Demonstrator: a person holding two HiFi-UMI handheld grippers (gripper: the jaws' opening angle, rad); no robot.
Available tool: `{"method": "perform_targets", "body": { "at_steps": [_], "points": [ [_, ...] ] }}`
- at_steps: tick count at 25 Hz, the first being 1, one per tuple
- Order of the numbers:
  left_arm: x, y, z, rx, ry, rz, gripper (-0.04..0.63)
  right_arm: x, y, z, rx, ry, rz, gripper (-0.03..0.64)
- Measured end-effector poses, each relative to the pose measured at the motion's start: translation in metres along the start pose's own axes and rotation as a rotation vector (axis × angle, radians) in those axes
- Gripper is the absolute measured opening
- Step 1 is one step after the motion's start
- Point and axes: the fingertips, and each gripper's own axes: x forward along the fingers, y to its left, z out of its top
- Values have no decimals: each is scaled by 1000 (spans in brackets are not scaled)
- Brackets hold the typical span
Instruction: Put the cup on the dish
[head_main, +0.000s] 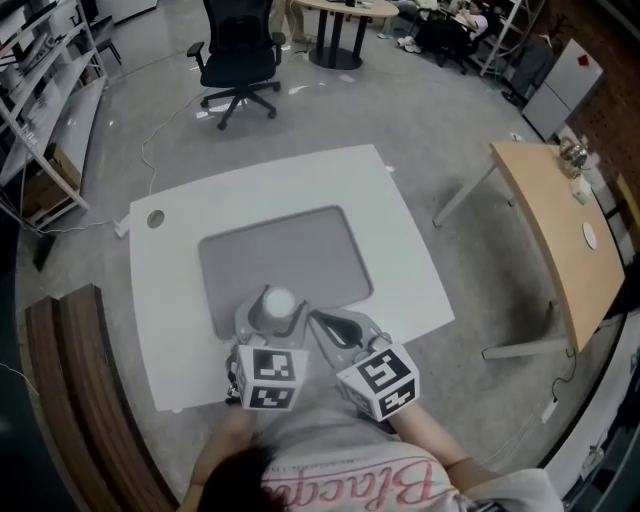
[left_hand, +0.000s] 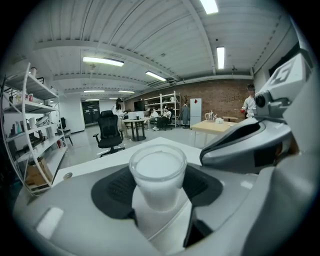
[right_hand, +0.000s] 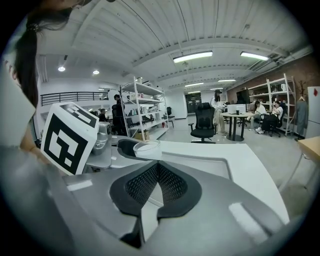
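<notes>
A white translucent cup (head_main: 278, 303) stands upright between the pads of my left gripper (head_main: 272, 318), just over the near edge of the flat grey rectangular dish (head_main: 290, 255) on the white table. In the left gripper view the cup (left_hand: 158, 170) fills the middle, and the left gripper (left_hand: 159, 194) is shut on its sides. My right gripper (head_main: 335, 325) sits close beside it on the right. In its own view the right gripper (right_hand: 157, 176) has its dark pads pressed together with nothing between them, and the cup (right_hand: 147, 148) shows just to the left.
The white table (head_main: 400, 240) has a round cable hole (head_main: 155, 218) at its far left corner. A black office chair (head_main: 238, 60) stands beyond it, a wooden table (head_main: 560, 230) to the right, and shelves (head_main: 40, 110) to the left.
</notes>
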Motion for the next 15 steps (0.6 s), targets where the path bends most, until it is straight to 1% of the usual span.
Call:
{"method": "perform_targets", "body": {
  "at_steps": [5, 8, 11, 15],
  "points": [
    [32, 4, -12, 44, 10, -37, 268, 17, -17, -6, 29, 34, -23, 2],
    [47, 8, -20, 33, 6, -54, 268, 23, -23, -10, 53, 58, -21, 2],
    [59, 14, -18, 32, -26, -47, 268, 27, -25, -16, 66, 90, -14, 2],
    [74, 19, -26, 20, -32, -39, 268, 31, -27, -20, 74, 117, -11, 2]
  ]
}}
